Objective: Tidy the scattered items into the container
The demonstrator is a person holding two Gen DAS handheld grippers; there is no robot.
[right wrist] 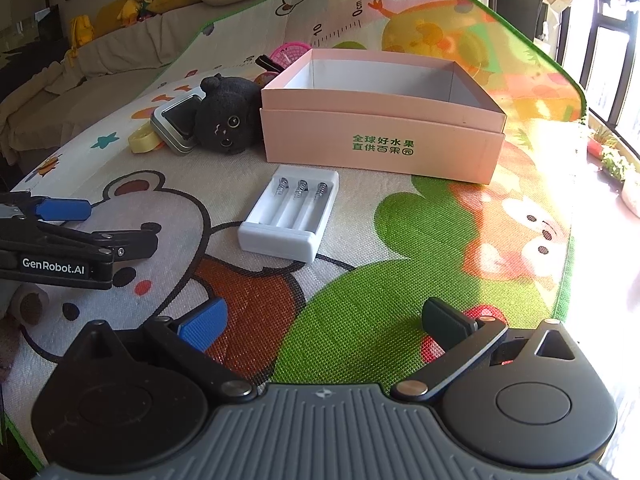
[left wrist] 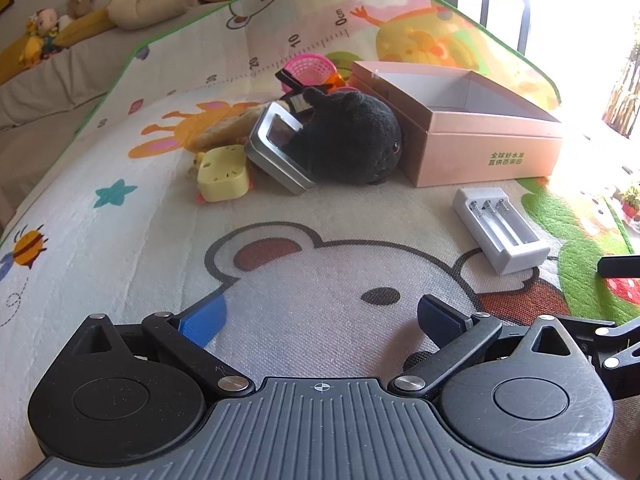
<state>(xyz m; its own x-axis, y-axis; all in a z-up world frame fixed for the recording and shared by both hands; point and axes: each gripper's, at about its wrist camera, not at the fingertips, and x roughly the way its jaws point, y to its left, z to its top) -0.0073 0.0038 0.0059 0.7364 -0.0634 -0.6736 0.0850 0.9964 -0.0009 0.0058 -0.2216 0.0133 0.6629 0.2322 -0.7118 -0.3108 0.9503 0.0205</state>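
Note:
An open pink box (left wrist: 488,136) (right wrist: 380,136) stands on the play mat, and its inside looks empty. A white battery charger (left wrist: 500,228) (right wrist: 290,212) lies in front of it. A black plush toy (left wrist: 356,136) (right wrist: 230,120) leans against the box's left side, with a silver tin (left wrist: 276,148) (right wrist: 178,124), a yellow toy (left wrist: 222,174) (right wrist: 144,140) and a pink basket (left wrist: 310,66) (right wrist: 290,51) beside it. My left gripper (left wrist: 320,316) is open and empty, short of the items. My right gripper (right wrist: 324,320) is open and empty, near the charger.
The colourful play mat (left wrist: 120,200) (right wrist: 400,280) covers the surface, with its edge at the right by a bright window. A sofa with cushions and soft toys (left wrist: 60,32) stands behind. The left gripper's body (right wrist: 60,248) shows at the left of the right wrist view.

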